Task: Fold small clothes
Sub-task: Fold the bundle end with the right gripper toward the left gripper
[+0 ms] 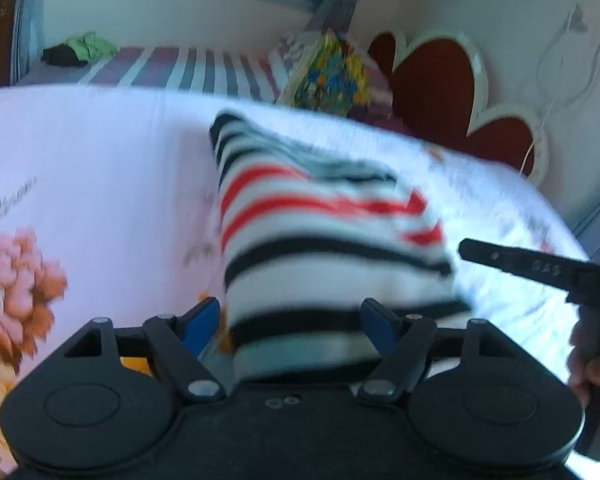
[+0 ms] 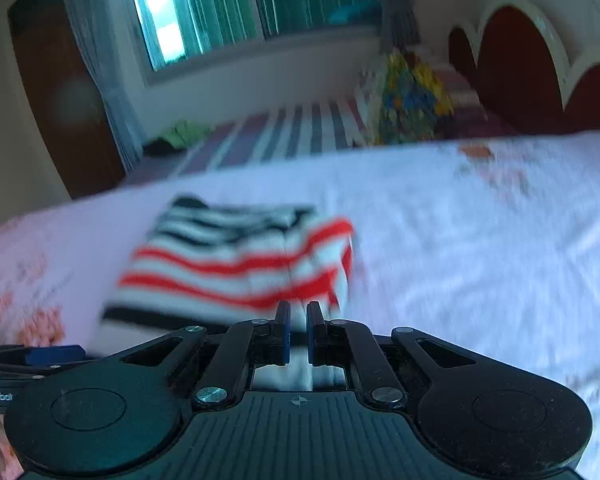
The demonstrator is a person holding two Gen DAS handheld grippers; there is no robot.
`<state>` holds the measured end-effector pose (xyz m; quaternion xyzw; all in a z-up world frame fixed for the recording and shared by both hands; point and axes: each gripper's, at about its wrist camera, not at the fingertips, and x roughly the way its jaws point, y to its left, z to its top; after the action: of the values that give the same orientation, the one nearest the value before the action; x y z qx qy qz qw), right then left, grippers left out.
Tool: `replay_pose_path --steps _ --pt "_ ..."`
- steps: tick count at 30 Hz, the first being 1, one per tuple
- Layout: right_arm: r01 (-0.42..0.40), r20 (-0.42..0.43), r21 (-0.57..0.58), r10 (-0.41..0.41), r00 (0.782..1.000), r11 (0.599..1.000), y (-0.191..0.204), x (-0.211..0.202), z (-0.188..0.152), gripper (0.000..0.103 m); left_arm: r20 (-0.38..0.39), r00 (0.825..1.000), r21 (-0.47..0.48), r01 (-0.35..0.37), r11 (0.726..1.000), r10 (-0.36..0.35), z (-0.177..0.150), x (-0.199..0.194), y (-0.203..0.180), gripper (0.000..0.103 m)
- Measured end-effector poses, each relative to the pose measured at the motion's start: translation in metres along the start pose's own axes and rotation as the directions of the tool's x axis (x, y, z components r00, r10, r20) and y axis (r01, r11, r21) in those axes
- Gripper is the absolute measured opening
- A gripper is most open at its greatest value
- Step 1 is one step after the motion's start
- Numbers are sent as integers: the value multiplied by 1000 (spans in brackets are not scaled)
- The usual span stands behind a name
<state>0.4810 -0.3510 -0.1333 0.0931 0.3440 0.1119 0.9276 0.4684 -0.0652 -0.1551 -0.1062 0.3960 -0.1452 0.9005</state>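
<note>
1. The striped garment point(image 1: 324, 240) — white with red and black bands — lies folded into a rough rectangle on the pale floral bedsheet point(image 1: 100, 152), its near end reaching in between the left gripper's point(image 1: 292, 326) fingers.
2. The left gripper's blue-padded fingers point(image 1: 202, 322) stand wide apart on either side of the garment's near edge; they do not pinch it.
3. In the right wrist view, the right gripper point(image 2: 298, 334) has its fingers drawn close, with a strip of the garment's white cloth between them — they look clamped on that edge, though blur softens the contact.
4. The right gripper shows in the left view as a dark bar point(image 1: 540, 268) just beside the garment's right side.
5. Beyond the sheet lie a striped blanket point(image 1: 188, 66), a multicoloured pillow point(image 1: 332, 76) and a red heart-shaped headboard point(image 1: 440, 76).
</note>
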Motion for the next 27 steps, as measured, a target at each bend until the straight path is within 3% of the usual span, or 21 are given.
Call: replay_pose_path --steps 4,9,12,14,16,20,27 --pt "-21 -9 -38 21 1000 999 11 27 23 6 34 999 3 -12 1000 12 29 14 -8 75" --pt "1 -6 -35 -2 1000 999 14 71 47 6 -6 999 -27 -46 999 46 57 64 -5 73" --pt "34 -40 -41 -36 999 999 6 102 54 6 -29 995 -15 -98 995 98 62 89 4 76" --pt "46 -59 -40 -48 997 998 -3 118 52 5 -38 995 -50 -96 994 94 60 98 12 81" --pt "57 -52 -48 -60 997 997 -12 125 46 5 -34 995 -80 -94 992 91 58 102 16 81" --pt "85 -36 -80 -88 995 993 -18 142 42 5 -11 994 -54 -112 992 112 61 106 11 80" --pt "99 -78 -128 -109 991 987 -18 157 50 2 -19 990 -80 -142 987 141 66 113 11 81"
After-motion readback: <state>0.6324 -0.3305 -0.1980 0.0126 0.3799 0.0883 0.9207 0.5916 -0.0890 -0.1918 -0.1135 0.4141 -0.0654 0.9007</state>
